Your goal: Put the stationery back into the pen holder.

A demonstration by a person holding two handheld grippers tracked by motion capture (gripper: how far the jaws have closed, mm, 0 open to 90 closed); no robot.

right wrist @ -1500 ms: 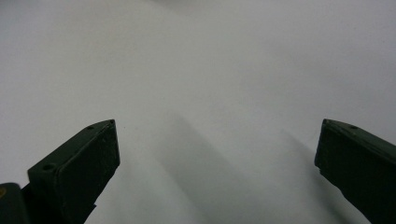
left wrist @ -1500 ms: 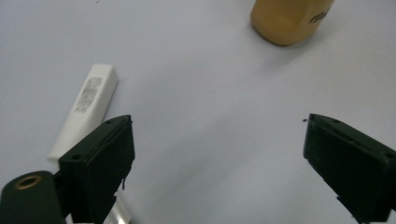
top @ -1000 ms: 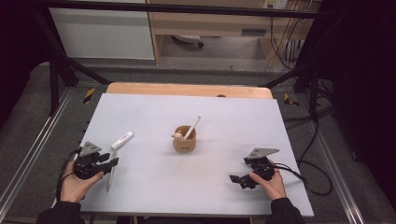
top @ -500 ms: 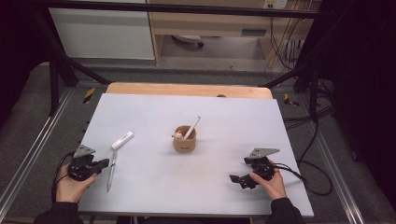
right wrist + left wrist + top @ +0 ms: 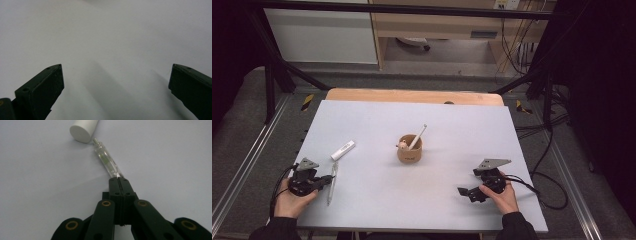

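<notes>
High view: the wooden cup (image 5: 410, 149) stands near the middle of the grey bench (image 5: 422, 210), with a white pen (image 5: 417, 137) leaning out of it toward the far side. Well to the left of the cup lies a white cap (image 5: 343, 150), and just nearer the person than the cap lies a clear pen (image 5: 332, 179), lengthwise toward the bench's near edge. The left gripper (image 5: 325, 180) sits at that pen's side, low on the bench, held in the left hand (image 5: 292, 200). Well to the right of the cup, the right gripper (image 5: 467, 191) rests in the right hand (image 5: 502, 195), apart from everything; it looks parked while the left works.

Left gripper view: the fingers (image 5: 115, 185) are clamped together on the clear pen's (image 5: 107, 162) near end, the barrel running out toward the cap's (image 5: 82, 130) round end, almost touching it. Gripping the end probably leaves the barrel free to be dropped into the cup.

Right gripper view: the fingers (image 5: 47, 82) stand wide apart over bare bench (image 5: 105, 37), holding nothing.
</notes>
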